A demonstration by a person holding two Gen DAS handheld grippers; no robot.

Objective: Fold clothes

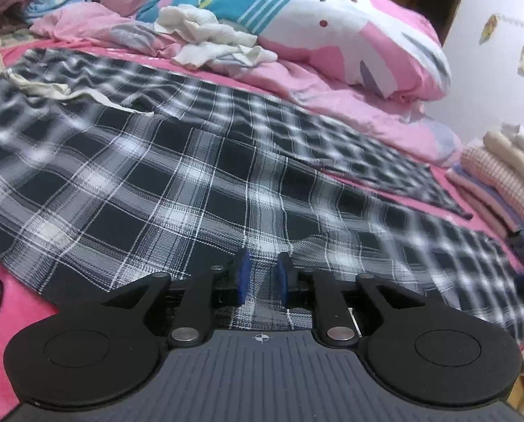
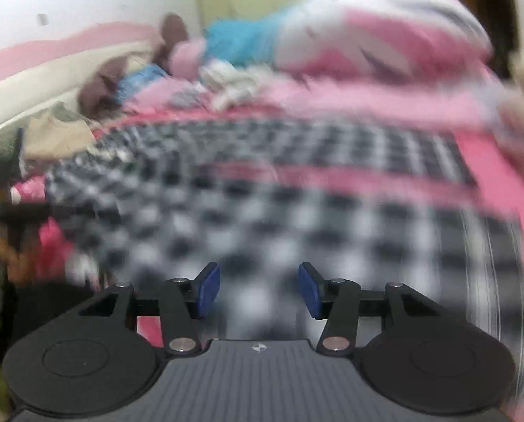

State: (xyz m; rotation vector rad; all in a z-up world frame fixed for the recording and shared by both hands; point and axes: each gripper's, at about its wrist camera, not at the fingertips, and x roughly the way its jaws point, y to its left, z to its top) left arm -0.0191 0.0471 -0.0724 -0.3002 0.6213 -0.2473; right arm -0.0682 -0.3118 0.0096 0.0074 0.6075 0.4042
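Left tool (image 1: pixel 262 274) pinches plaid cloth (image 1: pixel 163 176) at btm centre on pink bed (image 1: pixel 26 309); right tool (image 2: pixel 258 290) spread wide, empty, w/ blurred view.

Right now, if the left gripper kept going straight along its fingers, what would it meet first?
The black-and-white plaid garment. The left gripper is narrowly parted with plaid cloth visible between its blue pads, and the fabric spreads directly ahead over the pink bed sheet. Whether the pads already touch the cloth is unclear.
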